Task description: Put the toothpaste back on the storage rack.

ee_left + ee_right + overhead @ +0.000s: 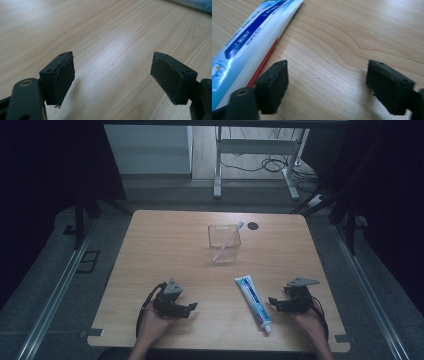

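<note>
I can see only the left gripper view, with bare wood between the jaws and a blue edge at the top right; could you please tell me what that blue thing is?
Observer: It is a toothpaste tube lying flat on the table, between the two grippers.
Operator: Thank you. Is the right gripper holding it?
Observer: No. The right gripper is open, and the tube lies just outside one jaw.
Operator: Is there anything else on the table?
Observer: Yes, a clear cup stands farther back, near the middle, with a toothbrush leaning inside it.
</note>
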`<state>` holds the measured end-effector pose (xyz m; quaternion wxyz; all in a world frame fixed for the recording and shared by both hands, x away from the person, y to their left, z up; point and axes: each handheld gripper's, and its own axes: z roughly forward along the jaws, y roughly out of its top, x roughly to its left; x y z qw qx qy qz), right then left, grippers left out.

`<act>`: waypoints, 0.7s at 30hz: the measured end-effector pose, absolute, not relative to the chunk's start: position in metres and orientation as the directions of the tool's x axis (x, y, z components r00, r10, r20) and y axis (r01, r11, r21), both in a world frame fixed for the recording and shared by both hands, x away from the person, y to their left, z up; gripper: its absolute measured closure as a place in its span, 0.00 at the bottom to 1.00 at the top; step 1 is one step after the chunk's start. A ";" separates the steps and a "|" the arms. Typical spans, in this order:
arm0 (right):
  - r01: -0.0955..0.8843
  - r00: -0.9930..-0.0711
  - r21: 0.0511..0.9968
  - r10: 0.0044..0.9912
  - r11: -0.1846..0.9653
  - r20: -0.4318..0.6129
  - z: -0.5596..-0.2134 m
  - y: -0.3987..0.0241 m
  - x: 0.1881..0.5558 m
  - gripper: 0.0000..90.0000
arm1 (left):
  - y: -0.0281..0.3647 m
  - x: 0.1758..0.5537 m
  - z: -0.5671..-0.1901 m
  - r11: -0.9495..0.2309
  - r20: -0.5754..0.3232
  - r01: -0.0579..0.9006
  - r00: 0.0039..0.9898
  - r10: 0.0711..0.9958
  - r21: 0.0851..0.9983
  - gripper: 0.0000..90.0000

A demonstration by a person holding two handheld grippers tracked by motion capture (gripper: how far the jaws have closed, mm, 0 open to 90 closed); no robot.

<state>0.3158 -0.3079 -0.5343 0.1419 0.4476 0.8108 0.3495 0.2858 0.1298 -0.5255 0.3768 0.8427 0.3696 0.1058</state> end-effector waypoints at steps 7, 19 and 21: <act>0.621 -0.565 0.711 0.817 0.330 0.115 -0.524 -0.307 0.314 0.36 | 0.136 0.279 -0.538 -0.462 -0.080 0.558 0.692 0.717 0.689 0.22; 0.590 -0.630 0.736 0.760 0.333 0.161 -0.510 -0.310 0.294 0.65 | 0.134 0.278 -0.543 -0.481 -0.033 0.530 0.696 0.718 0.699 0.21; 0.585 -0.639 0.739 0.752 0.335 0.164 -0.507 -0.309 0.291 0.70 | 0.133 0.278 -0.544 -0.484 -0.030 0.529 0.696 0.718 0.697 0.20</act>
